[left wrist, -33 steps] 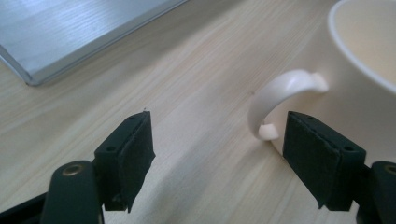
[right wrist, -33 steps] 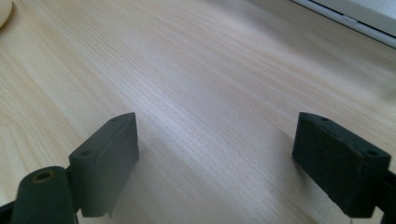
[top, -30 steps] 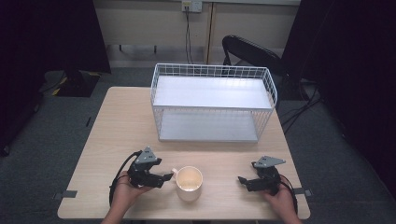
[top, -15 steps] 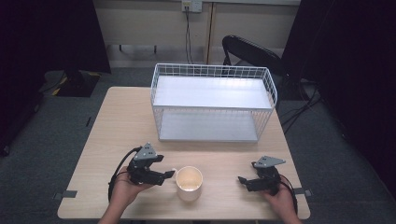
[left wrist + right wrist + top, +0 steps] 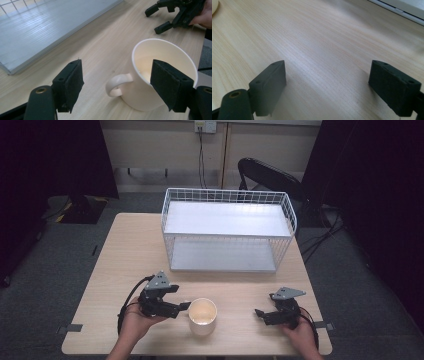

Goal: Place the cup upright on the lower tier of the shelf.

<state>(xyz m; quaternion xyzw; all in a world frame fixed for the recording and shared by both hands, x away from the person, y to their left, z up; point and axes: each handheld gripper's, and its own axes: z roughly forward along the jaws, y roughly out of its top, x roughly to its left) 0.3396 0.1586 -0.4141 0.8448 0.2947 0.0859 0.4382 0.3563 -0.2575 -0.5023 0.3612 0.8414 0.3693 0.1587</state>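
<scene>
Both hand-held grippers gape empty — left one [image 5: 116,85] by the mug [image 5: 160,75], right one [image 5: 337,87] apart.

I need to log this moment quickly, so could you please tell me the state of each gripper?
Left gripper: open, empty, at the handle of the cream ceramic mug.
Right gripper: open, empty, over the light wooden table.

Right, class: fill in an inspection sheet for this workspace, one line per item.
Surface: light wooden table, tape tabs at its front corners.
Job's things: cream mug upright, handle toward the left gripper.
Clutter: nothing seen.
Grippers: left gripper open, jaws either side of the handle, not touching; right gripper open over bare wood.
Cables: black cable loops from the left gripper.
Surroundings: white wire rack behind; black chair, grey carpet.
</scene>
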